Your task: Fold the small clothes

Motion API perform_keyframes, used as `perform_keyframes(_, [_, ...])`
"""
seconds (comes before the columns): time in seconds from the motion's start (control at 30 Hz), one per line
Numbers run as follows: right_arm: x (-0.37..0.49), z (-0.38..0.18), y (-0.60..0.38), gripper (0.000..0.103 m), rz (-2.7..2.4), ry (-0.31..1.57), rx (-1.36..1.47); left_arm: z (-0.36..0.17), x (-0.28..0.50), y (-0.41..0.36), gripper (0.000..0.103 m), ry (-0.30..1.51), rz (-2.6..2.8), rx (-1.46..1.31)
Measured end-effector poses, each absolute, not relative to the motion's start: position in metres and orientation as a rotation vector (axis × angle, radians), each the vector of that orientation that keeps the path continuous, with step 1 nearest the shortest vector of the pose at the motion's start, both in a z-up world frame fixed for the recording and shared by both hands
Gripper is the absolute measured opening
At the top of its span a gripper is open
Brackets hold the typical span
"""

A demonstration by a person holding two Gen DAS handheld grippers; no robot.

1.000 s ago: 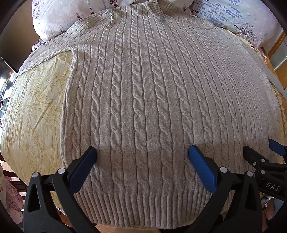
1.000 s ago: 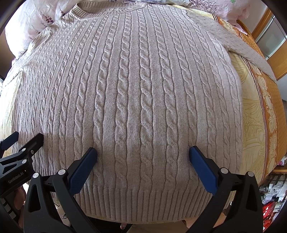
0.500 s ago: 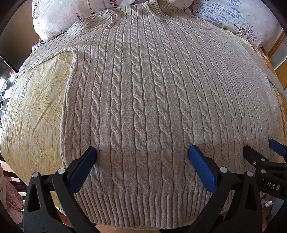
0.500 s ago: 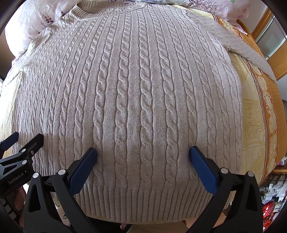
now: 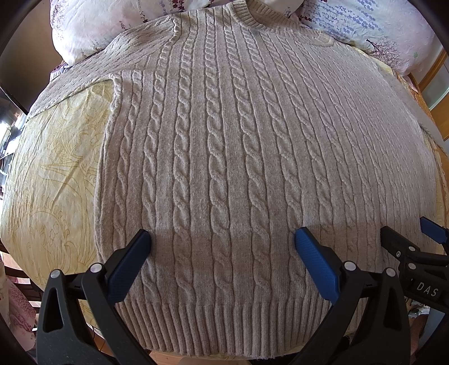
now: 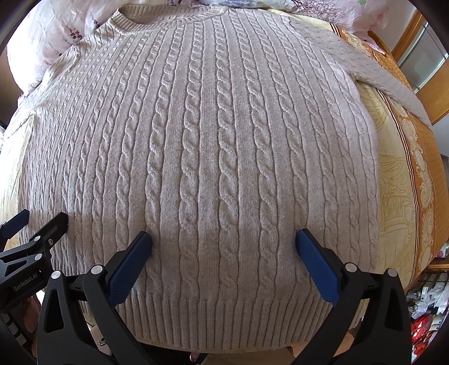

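Nothing had shifted over the last second: the sweater (image 5: 224, 168) lay flat, unfolded, on the bed (image 5: 50, 174), hem nearest. The left gripper (image 5: 223, 244) and right gripper (image 6: 224, 243) hovered over the hem, jaws apart, holding nothing; folding had not begun. Only the right view showed the orange border (image 6: 421, 157); only the left, bare sheet under the left sleeve (image 5: 81, 78)

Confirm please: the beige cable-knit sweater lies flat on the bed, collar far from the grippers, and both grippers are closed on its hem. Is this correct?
Not quite. Both the left gripper and the right gripper are open, jaws spread wide above the sweater, gripping nothing; each wrist view shows this. The rest holds: it lies flat on the bed, collar at the far end.
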State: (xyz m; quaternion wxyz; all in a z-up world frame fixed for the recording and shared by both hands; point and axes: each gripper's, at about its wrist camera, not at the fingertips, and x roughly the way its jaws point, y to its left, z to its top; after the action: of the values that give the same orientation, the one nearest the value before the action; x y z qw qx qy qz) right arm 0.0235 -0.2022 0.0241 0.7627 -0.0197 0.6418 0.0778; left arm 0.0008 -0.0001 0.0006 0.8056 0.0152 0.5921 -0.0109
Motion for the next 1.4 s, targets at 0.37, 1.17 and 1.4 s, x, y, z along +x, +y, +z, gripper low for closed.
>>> perform_keyframes(0.37, [0.027, 0.02, -0.2, 0.102, 0.166, 1.401, -0.042, 0.001, 0.004, -0.001, 0.101, 1.272, -0.018, 0.026])
perform_keyframes(1.17, [0.09, 0.038, -0.293, 0.102, 0.263, 1.116, 0.491, 0.026, 0.031, 0.0, 0.101, 1.073, -0.043, 0.025])
perform_keyframes(1.4, [0.133, 0.023, -0.376, 0.087, 0.071, 1.072, 0.694, 0.034, 0.051, 0.003, 0.101, 0.979, -0.182, -0.08])
